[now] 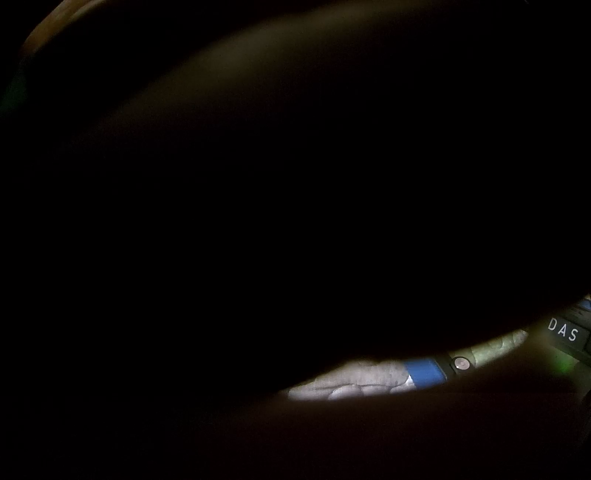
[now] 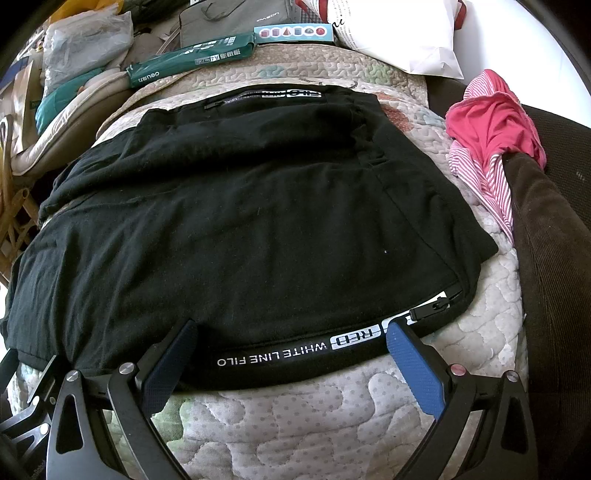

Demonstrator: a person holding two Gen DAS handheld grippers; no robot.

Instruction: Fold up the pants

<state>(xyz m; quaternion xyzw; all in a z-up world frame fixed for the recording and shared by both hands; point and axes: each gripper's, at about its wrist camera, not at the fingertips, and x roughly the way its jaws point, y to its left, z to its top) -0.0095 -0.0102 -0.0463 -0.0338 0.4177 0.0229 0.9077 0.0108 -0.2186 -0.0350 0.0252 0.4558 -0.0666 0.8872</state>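
The black pants lie folded flat on a quilted pad, with a white-lettered stripe and a zipper along the near edge. My right gripper is open, its blue pads apart over the pants' near hem. The left wrist view is almost wholly dark, covered by black cloth. Only a sliver shows a blue pad and quilt. I cannot tell how the left gripper's jaws stand.
A pink and striped garment lies at the right on a dark brown chair back. A green box, a grey bag, plastic bags and a white pillow crowd the far side.
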